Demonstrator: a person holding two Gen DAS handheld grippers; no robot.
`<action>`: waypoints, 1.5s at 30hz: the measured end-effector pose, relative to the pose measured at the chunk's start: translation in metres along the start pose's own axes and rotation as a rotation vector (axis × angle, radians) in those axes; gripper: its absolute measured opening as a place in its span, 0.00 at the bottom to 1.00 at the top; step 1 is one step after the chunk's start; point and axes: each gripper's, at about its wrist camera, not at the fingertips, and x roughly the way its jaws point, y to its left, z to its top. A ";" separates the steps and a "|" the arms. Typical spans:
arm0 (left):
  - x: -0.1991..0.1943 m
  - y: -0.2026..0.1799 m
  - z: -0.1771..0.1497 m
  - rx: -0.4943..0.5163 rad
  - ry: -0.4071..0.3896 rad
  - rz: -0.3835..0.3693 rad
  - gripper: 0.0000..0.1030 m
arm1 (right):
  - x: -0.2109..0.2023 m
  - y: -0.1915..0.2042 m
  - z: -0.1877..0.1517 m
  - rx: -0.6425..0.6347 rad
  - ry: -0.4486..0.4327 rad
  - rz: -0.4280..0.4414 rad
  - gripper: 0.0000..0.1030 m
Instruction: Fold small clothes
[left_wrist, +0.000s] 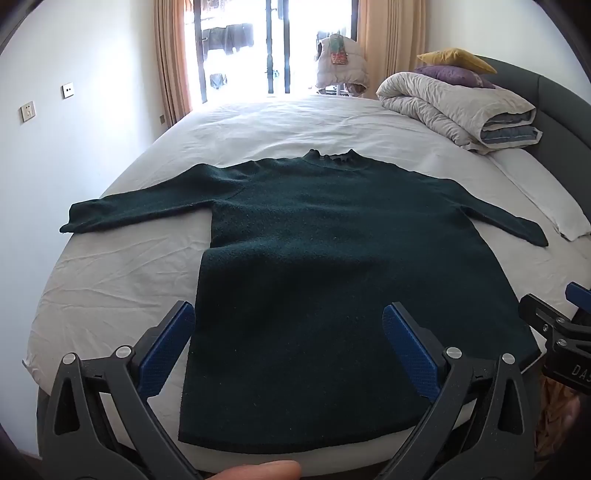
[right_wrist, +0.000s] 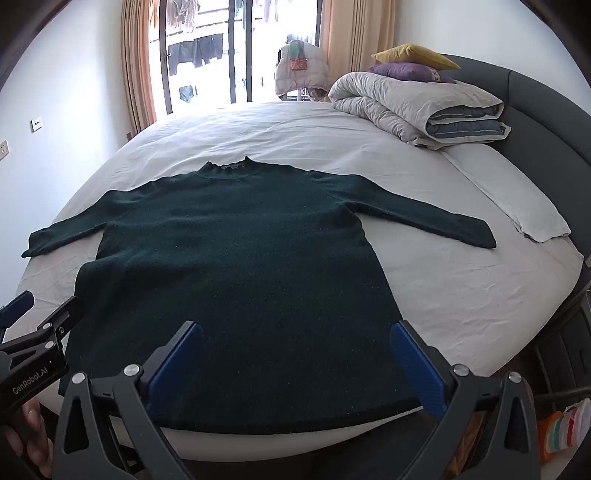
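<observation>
A dark green long-sleeved sweater (left_wrist: 325, 258) lies flat and spread out on the white bed, collar at the far end, hem at the near edge, both sleeves stretched sideways. It also shows in the right wrist view (right_wrist: 236, 266). My left gripper (left_wrist: 288, 317) is open and empty, hovering above the hem's left part. My right gripper (right_wrist: 295, 332) is open and empty, above the hem's right part. The right gripper's side shows at the right edge of the left wrist view (left_wrist: 554, 332). The left gripper shows at the left edge of the right wrist view (right_wrist: 33, 332).
The bed sheet (left_wrist: 122, 266) is wrinkled. A folded grey duvet (left_wrist: 458, 107) with a purple and a yellow pillow lies at the far right by the dark headboard (left_wrist: 561, 110). A folded white cloth (right_wrist: 517, 199) lies at the right. A window with curtains is behind.
</observation>
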 end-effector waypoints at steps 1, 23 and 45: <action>0.001 0.000 0.000 0.000 0.000 0.001 1.00 | 0.000 0.000 0.000 0.000 0.000 0.000 1.00; 0.000 0.000 -0.001 -0.007 -0.002 -0.004 1.00 | 0.001 -0.001 -0.001 0.003 0.013 0.001 1.00; -0.001 -0.003 -0.002 -0.011 -0.003 -0.007 1.00 | 0.001 -0.001 -0.001 0.001 0.013 -0.001 1.00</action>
